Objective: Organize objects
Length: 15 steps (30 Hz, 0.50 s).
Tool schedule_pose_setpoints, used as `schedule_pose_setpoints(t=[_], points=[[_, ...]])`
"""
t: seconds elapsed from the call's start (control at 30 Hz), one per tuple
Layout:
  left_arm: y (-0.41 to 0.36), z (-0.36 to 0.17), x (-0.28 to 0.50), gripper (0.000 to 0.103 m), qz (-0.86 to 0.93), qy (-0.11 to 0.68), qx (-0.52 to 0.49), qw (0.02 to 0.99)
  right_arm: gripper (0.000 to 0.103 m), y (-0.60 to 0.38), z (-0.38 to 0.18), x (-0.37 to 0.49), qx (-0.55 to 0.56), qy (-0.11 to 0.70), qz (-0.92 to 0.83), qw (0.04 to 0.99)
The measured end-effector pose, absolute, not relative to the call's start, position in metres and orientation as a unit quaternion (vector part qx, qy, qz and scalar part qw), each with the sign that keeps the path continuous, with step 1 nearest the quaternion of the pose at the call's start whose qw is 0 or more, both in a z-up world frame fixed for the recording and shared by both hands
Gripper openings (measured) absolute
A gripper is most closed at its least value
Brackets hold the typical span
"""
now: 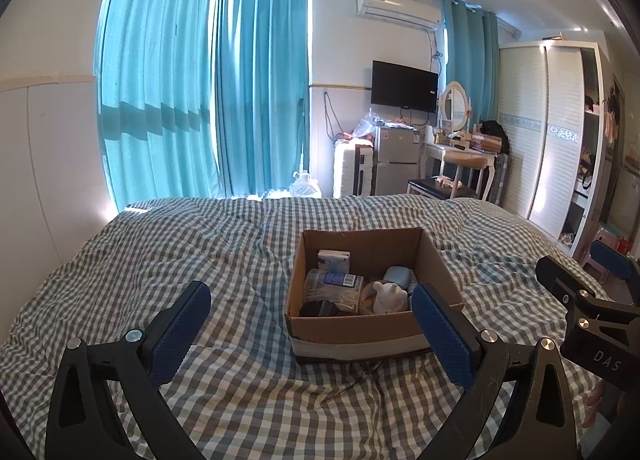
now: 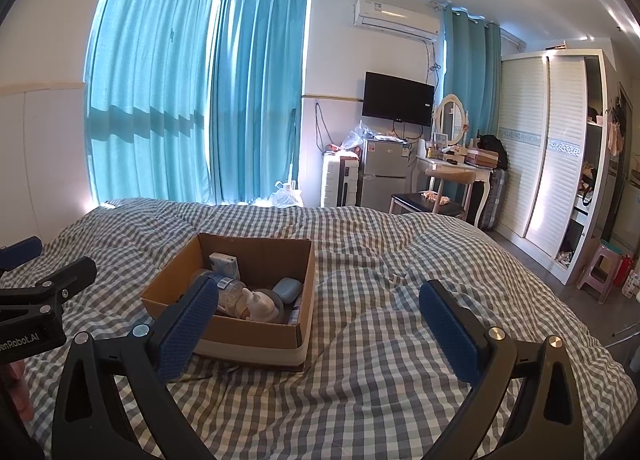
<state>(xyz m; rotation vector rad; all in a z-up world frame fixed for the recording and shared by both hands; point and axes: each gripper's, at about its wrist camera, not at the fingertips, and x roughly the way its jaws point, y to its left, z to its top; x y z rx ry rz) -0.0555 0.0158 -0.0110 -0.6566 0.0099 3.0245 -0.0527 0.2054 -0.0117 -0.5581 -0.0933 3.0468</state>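
From the left wrist view, the left gripper [image 1: 310,324] stood wide apart and held nothing. The cardboard box [image 1: 360,330] rested on the checked bedcover [image 1: 160,260], ahead of the fingers and toward the right finger, whose pad overlapped the box's near right corner. Small items lay inside the box.

From the right wrist view, the right gripper [image 2: 320,326] was likewise spread and empty. The box [image 2: 256,344] lay ahead to the left, partly behind the left finger.

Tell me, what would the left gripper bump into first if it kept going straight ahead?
Probably the cardboard box on the checked quilt. The left gripper points at its near wall, fingers open and empty, though depth is hard to judge.
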Motion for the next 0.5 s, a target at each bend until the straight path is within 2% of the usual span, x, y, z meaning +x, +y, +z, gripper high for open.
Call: schedule_pose_setpoints(t=[0.5], points=[[0.0130,-0.0113,-0.0544,0.103,0.977,-0.008,-0.212,0.027,0.101,0.2026,-0.0148,-0.0534,-0.187,-0.030,0.982,0.015]])
